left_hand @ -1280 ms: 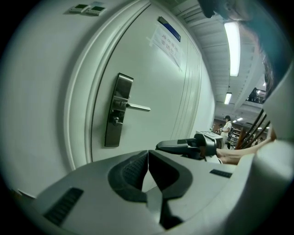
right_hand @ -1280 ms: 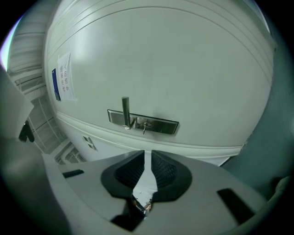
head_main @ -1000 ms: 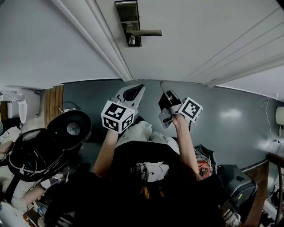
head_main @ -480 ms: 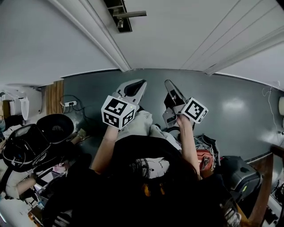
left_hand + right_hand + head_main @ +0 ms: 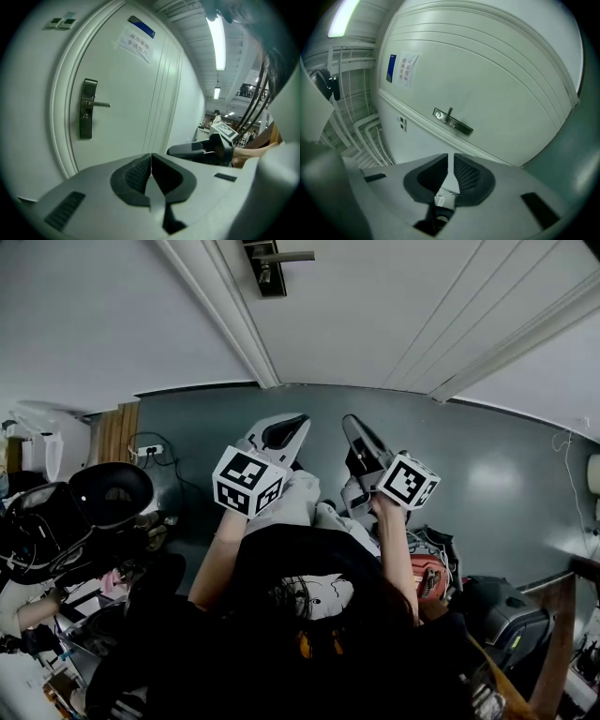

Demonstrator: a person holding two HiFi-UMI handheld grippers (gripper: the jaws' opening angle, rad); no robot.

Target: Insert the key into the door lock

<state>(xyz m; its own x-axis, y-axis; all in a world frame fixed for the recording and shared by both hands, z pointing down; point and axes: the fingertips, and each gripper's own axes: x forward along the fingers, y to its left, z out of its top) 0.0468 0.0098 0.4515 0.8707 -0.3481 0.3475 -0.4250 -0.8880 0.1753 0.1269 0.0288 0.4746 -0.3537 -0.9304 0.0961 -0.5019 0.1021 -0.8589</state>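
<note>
Thin pale key (image 5: 449,174) sits, as far as we can tell, between the jaws of the right gripper (image 5: 449,158). Those jaws are pressed close on it, with only a thin slit between them. A small white bit and a dark ring show low down behind them. We see the key edge-on, so we cannot make out its shape well. The left gripper (image 5: 151,157) has its jaws pressed together with nothing in them.

In the head view we hold both grippers low in front of our body, side by side, over the grey floor (image 5: 487,474). The dark metal lock plate with its silver lever handle (image 5: 270,261) is up on the big white door (image 5: 375,324), well apart from both grippers. The keyhole is too small for us to see.

We think the job is only at its start. The key is in the jaws, but it has not come to the lock yet. Next we would need to step closer and lift the right gripper up to the lock plate. Then the key tip must line up with the keyhole, and the flat of the key must be turned the same way as the slot. A small miss would bump the key on the plate, so we should go slow.
</note>
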